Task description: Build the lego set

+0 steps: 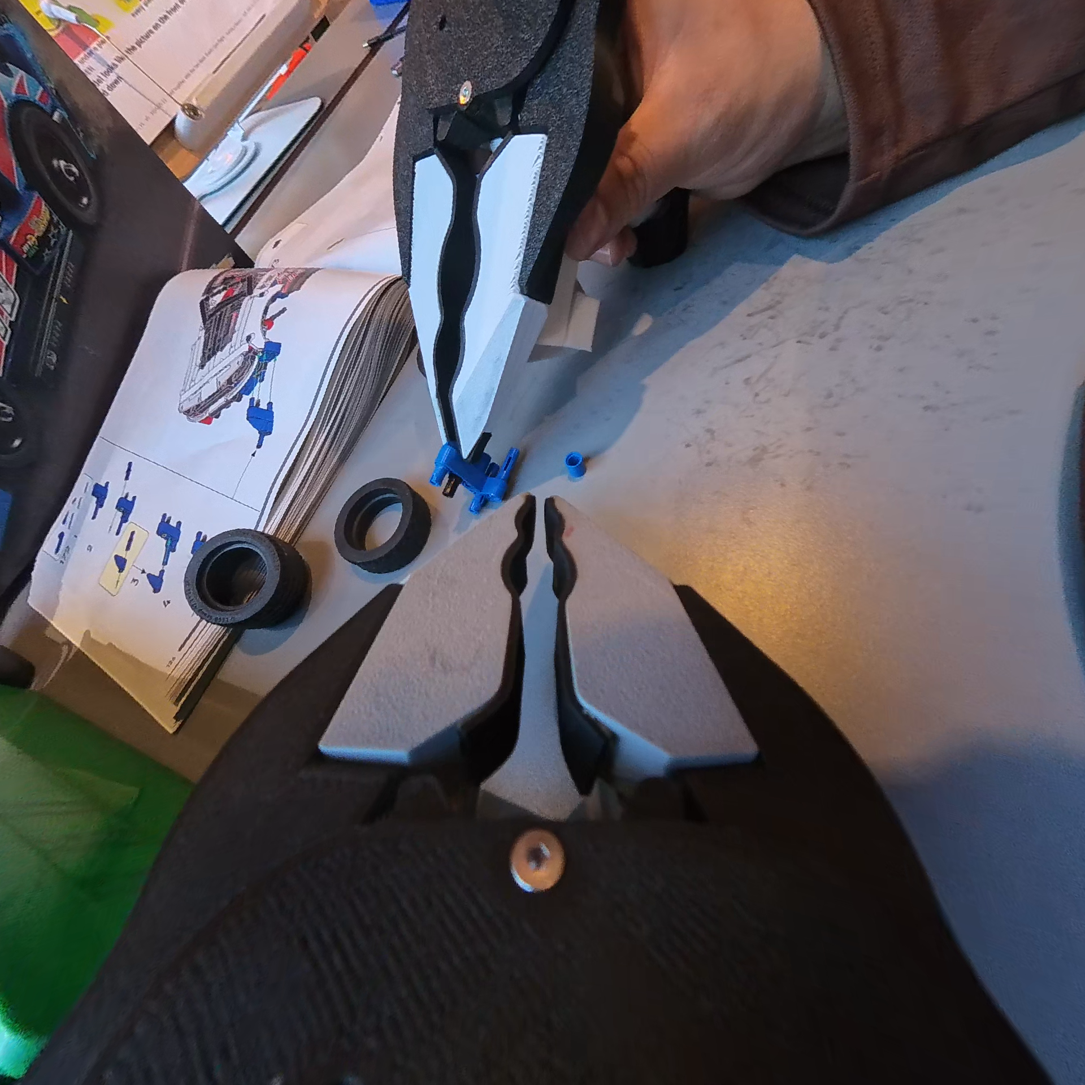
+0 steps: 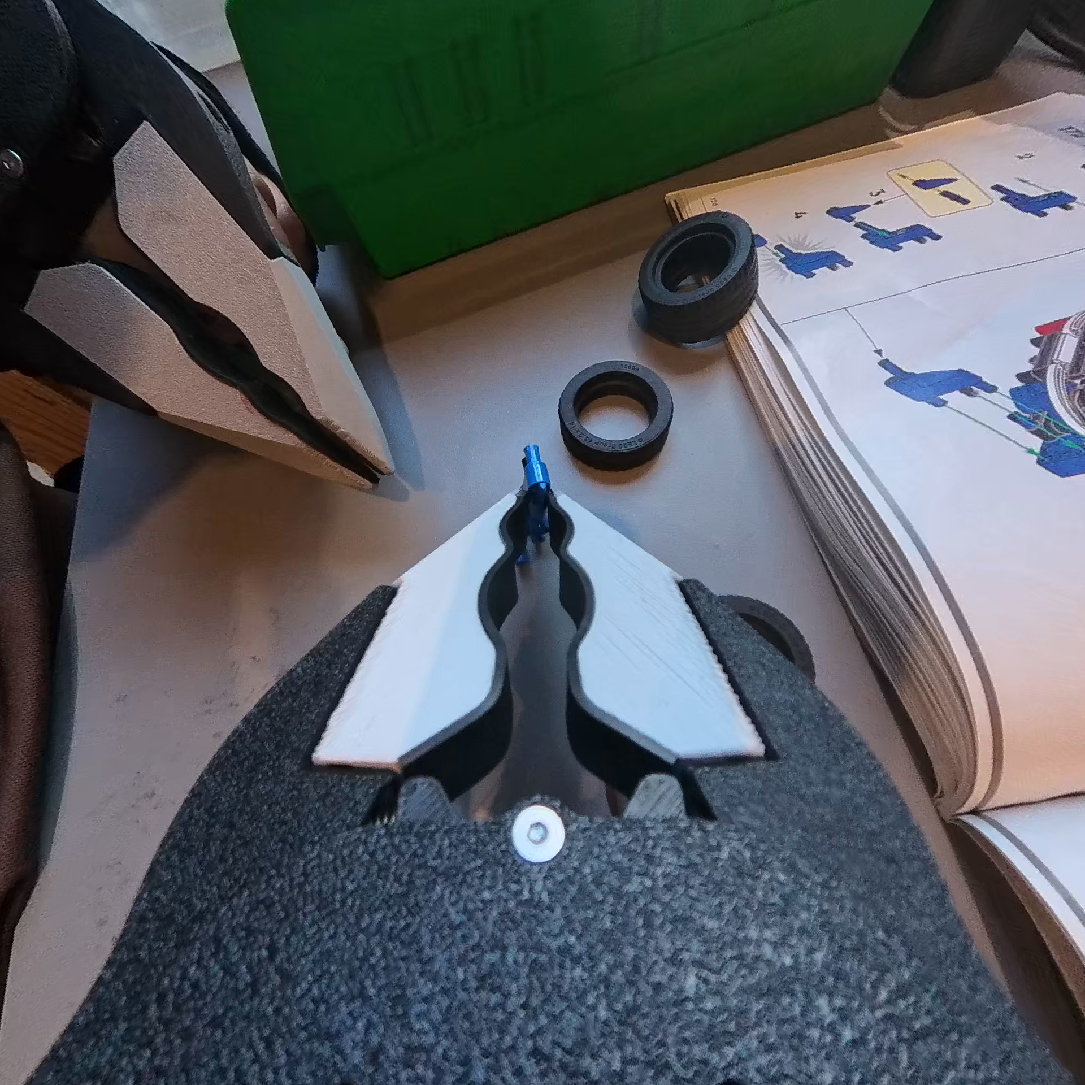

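dim, warm-cool mixed light | soft shadows on table (image 1: 822, 411) | fisheye edge warp | near foreground blurred

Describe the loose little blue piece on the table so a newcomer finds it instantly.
Start at the open instruction booklet on the grey table. Past the blue assembly pinched by the right gripper lies a blue bush, alone. Unlike the two black tyres, it is tiny, blue and tube-shaped.
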### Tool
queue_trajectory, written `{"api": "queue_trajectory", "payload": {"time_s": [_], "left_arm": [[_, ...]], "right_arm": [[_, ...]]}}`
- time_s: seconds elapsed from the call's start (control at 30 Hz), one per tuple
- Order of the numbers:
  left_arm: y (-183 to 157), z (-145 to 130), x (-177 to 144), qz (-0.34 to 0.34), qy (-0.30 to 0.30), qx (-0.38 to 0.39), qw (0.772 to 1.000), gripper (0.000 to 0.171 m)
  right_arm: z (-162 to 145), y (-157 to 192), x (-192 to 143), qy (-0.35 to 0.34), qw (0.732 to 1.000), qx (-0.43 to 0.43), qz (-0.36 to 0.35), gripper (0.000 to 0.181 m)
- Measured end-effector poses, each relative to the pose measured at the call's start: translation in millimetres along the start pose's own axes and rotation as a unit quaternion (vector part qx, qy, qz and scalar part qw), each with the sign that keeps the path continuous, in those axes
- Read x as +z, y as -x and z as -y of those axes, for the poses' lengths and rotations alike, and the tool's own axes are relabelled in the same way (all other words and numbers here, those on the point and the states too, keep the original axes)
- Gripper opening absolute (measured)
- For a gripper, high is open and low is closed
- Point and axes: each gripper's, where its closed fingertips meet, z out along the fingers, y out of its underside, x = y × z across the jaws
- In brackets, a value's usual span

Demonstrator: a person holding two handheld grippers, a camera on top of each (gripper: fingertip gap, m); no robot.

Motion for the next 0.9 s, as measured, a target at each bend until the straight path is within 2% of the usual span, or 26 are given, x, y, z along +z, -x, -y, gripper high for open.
{"api": "queue_trajectory", "payload": {"time_s": [0.37, 0.9], "left_arm": [[0.3, 0.4, -0.3, 0.001, -0.001, 0.000, 1.000, 0.000], [0.2, 0.7, -0.9, 0.001, -0.003, 0.000, 1.000, 0.000]], "right_arm": [[-3.3, 4.8, -4.6, 0.001, 1.000, -0.020, 0.018, 0.017], [-12.3, 0.9, -4.5, 0.026, 0.999, -0.030, 0.014, 0.019]]}}
